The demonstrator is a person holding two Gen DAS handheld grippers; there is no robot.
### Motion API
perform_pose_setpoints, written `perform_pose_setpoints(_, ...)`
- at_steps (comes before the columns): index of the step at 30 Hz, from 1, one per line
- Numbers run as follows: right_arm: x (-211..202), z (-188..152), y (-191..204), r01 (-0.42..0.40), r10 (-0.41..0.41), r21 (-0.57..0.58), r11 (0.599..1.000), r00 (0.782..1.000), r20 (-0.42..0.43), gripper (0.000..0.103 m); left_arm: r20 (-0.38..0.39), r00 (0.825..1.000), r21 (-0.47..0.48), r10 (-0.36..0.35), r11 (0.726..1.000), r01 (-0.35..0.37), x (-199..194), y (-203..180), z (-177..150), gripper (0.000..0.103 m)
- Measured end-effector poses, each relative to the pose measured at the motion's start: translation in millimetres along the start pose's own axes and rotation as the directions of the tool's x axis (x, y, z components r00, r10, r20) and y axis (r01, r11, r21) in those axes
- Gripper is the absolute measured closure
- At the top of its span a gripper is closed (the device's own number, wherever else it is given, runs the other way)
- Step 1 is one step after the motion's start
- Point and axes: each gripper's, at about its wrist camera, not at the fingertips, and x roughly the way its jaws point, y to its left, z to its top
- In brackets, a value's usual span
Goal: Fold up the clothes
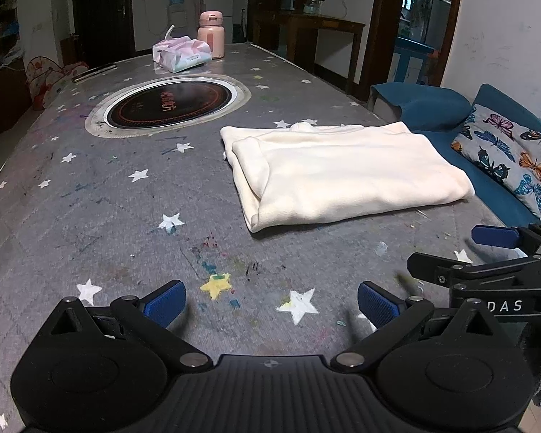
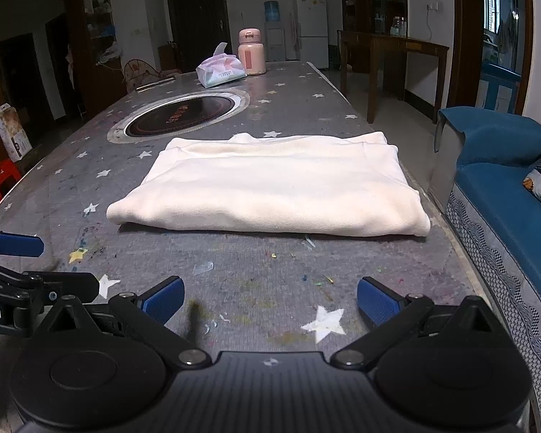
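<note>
We see one cream garment point(image 2: 270, 187), folded, lying mid-frame on the starred table point(image 2: 256, 270) toward its right edge. Our two grippers, left point(image 1: 270, 305) and right point(image 2: 270, 303), hang low in frame with jaws spread, holding nothing. Upper centre stand one pink bottle point(image 2: 251, 52) and one tissue pack point(image 2: 220, 70), beyond one round hob point(image 2: 178, 115). "DAS" shows on the right gripper's side.
</note>
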Motion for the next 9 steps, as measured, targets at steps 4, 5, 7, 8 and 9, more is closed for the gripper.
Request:
perform_pose_setpoints(4, 2.3, 2.4, -0.3, -0.002, 0.002, 0.003, 1.000, 1.000, 0.000, 0.000, 0.002, 1.000, -0.001, 0.000, 1.000, 0.000, 1.9, 0.8, 2.7, 0.000)
perform_pose_setpoints(5, 2.8, 2.9, -0.5, -0.002, 0.002, 0.003, 1.000, 1.000, 0.000, 0.000, 0.003, 1.000, 0.000, -0.001, 1.000, 0.001, 2.3, 0.6, 3.4, 0.000)
perform_pose_setpoints(7, 3.8, 3.9, -0.9, -0.001, 0.001, 0.005, 1.000, 1.000, 0.000, 0.000, 0.006, 1.000, 0.004, -0.001, 1.000, 0.001, 3.2, -0.3, 4.5, 0.000)
perform_pose_setpoints(8, 4.3, 4.3, -1.1, -0.001, 0.001, 0.006, 1.000, 1.000, 0.000, 0.000, 0.004, 1.000, 0.007, -0.001, 1.000, 0.001, 4.1, -0.8, 5.4, 0.000)
perform_pose_setpoints(9, 4.9, 4.8, -1.3, -0.001, 0.001, 0.007, 1.000, 1.000, 0.000, 0.000, 0.002, 1.000, 0.008, -0.003, 1.000, 0.003, 4.7, -1.4, 5.9, 0.000)
